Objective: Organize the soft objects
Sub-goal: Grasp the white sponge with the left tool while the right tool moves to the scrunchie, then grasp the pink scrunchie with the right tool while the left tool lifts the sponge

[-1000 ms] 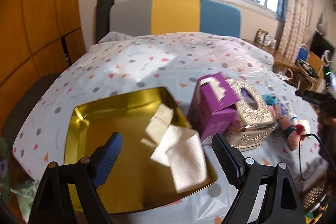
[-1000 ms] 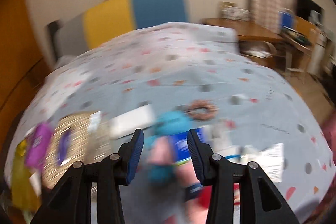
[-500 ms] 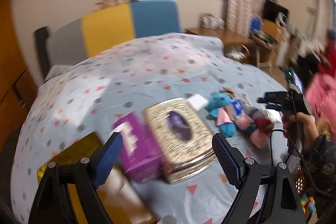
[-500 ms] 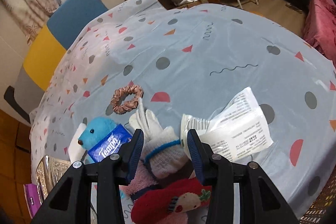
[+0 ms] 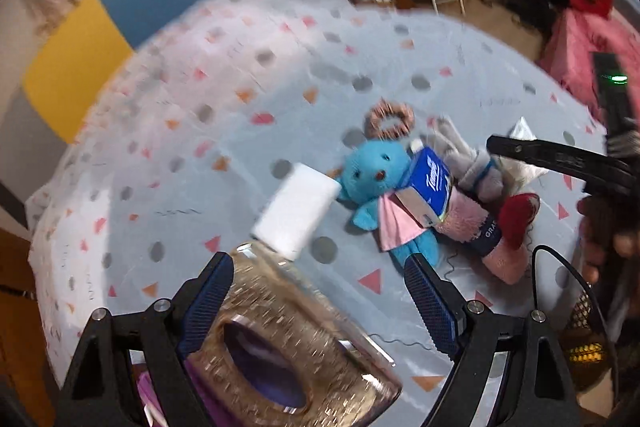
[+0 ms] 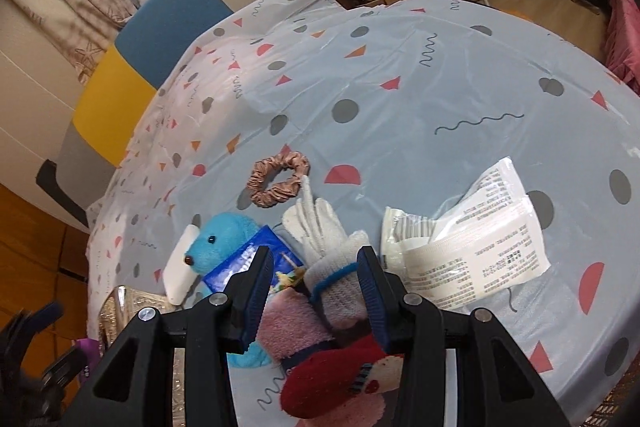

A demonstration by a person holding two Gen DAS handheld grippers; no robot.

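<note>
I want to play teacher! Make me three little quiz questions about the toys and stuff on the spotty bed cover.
1. True or false: the blue teddy has a blue tissue pack lying on it.
2. Which thing lies nearest the white glove's fingertips?
A. pink scrunchie
B. red sock
C. gold tissue box
3. Fill the gap: between the right gripper's open fingers you see the cuff of the white ____.

Key: 1 true. 2 A. 3 glove.
</note>
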